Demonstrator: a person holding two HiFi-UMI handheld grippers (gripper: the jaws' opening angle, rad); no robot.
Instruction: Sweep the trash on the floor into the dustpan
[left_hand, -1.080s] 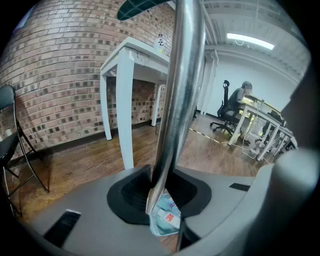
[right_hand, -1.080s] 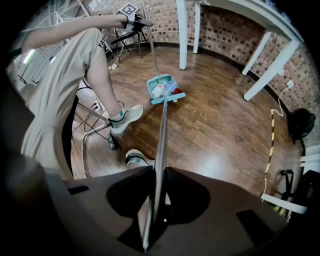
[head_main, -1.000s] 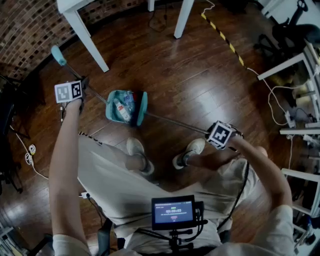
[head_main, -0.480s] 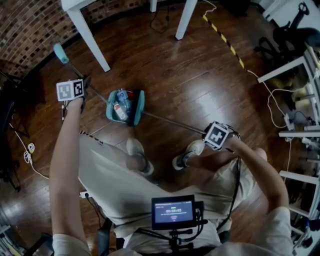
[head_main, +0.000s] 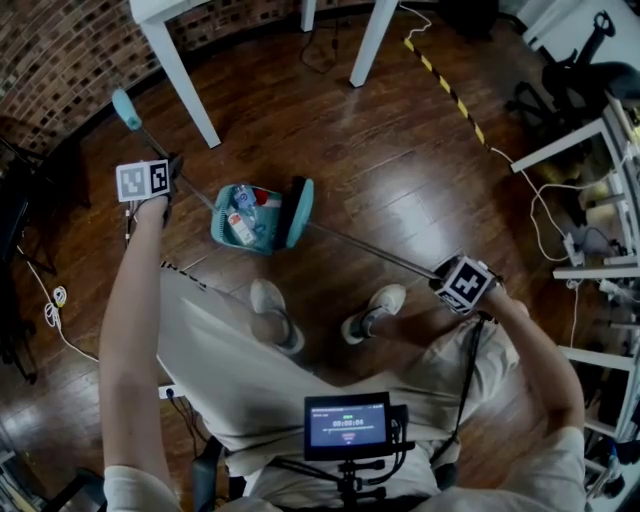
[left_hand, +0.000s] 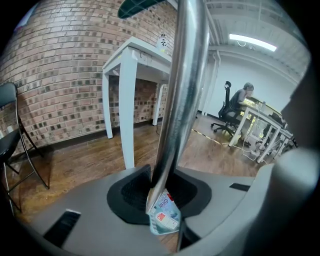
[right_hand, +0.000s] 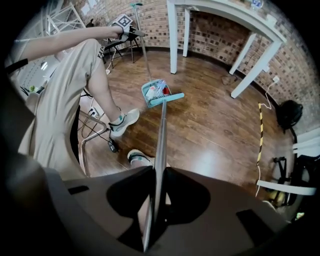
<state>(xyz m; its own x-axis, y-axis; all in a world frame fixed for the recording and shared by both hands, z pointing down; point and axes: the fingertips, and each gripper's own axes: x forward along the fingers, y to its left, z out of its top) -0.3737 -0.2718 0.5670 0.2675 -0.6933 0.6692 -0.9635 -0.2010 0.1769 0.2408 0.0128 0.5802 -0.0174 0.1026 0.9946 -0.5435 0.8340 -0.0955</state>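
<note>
Left gripper (left_hand: 165, 197): jaws clamped on dustpan (head_main: 218, 228) handle, steadying it with trash (head_main: 242, 220) inside. Right gripper (right_hand: 155, 200): jaws clamped on broom (head_main: 300, 210) pole, to steer sweeping.

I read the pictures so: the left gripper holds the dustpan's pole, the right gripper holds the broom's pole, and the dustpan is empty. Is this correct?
Not quite: the dustpan is not empty. The head view shows trash lying in it. The rest stands: the left gripper holds the dustpan's pole, the right gripper the broom's pole.
</note>
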